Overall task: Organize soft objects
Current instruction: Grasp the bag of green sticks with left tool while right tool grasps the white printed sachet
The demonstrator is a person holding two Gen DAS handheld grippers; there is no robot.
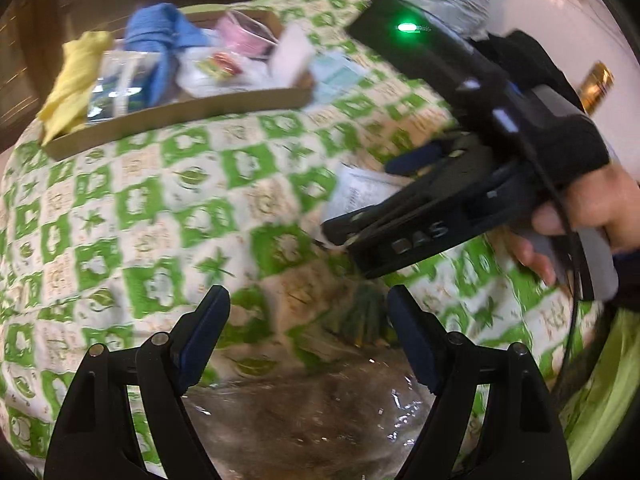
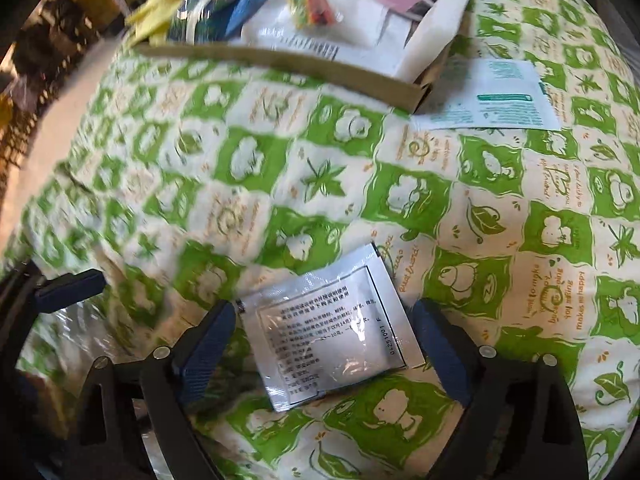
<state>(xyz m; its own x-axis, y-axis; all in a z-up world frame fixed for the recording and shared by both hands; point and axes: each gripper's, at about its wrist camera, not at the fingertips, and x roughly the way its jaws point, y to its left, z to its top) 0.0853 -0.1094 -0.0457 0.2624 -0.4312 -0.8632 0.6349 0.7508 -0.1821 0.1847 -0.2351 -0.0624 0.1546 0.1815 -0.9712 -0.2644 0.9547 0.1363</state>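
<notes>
A silver foil sachet (image 2: pixel 328 328) with black print lies flat on the green-and-white patterned cloth (image 2: pixel 280 168). My right gripper (image 2: pixel 324 344) is open, its fingers on either side of the sachet. In the left wrist view the right gripper (image 1: pixel 360 204) hangs over the same sachet (image 1: pixel 362 192). My left gripper (image 1: pixel 308 328) is open and empty above a clear plastic bag (image 1: pixel 304 420). A shallow cardboard tray (image 1: pixel 180 114) at the back holds a yellow cloth (image 1: pixel 76 76), a blue cloth (image 1: pixel 164 36), a pink packet (image 1: pixel 246 34) and other packets.
A white-and-teal sachet (image 2: pixel 496 96) lies on the cloth to the right of the tray (image 2: pixel 280 62). A white foam block (image 2: pixel 436 20) leans in the tray's right corner. The cloth's left edge (image 2: pixel 52 120) drops off beside dark furniture.
</notes>
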